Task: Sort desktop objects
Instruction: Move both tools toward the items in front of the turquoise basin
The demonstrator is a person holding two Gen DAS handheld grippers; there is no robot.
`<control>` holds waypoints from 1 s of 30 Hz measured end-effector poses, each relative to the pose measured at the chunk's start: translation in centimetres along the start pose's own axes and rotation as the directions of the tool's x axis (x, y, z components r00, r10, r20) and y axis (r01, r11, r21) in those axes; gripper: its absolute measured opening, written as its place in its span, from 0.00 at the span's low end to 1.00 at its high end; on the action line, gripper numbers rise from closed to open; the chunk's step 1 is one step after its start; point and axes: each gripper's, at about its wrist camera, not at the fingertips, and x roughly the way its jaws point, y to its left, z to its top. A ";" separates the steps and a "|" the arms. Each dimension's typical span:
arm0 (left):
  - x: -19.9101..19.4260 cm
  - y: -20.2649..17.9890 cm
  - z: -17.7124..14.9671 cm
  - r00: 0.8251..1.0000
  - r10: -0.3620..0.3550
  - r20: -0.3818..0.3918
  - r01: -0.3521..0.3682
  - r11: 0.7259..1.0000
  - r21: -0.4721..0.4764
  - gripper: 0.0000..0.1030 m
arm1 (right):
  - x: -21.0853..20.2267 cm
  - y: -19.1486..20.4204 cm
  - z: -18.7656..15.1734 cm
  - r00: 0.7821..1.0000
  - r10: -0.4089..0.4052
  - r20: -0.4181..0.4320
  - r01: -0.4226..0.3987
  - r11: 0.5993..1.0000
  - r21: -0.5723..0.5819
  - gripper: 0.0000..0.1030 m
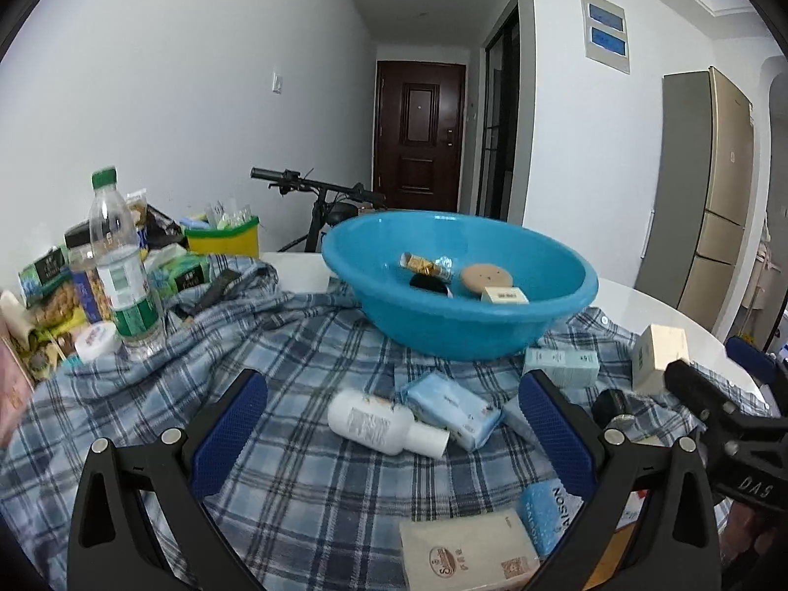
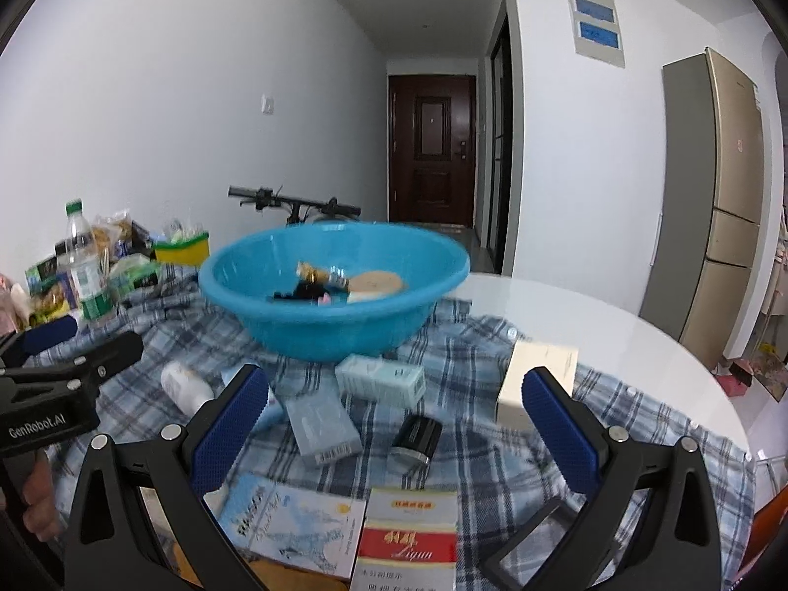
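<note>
The landmark here is the round blue plastic basin, which sits on a blue-and-white plaid cloth over the white table and already holds a few small items: a gold-wrapped piece, a tan round disc, a small cream box and something black. That suggests the sorting is partly done and the step in hand is choosing the next item to collect. Both grippers are wide apart and carry nothing. The left gripper hovers in front of the basin, above a white plastic bottle lying on its side with a pale blue soft tissue pack touching it on the basin side. The right gripper hangs in front of the basin too, over a small black cylindrical cap-like object, a grey-blue flat rectangular pack and a pale green carton that lies just beside the basin's base. A cream rectangular box lies to the right of the basin. The next move probably calls for lowering 1 gripper so its pads straddle 1 item, likely the white bottle across its narrow width, closing firmly, then lifting it over the basin rim. The bottle is round and may roll away on the wrinkled cloth.
</note>
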 end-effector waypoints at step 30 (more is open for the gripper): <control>-3.1 0.2 9.8 0.999 0.029 0.037 -0.030 0.999 0.045 1.00 | -1.5 -0.3 9.4 0.999 0.023 -0.026 -0.024 0.998 -0.058 1.00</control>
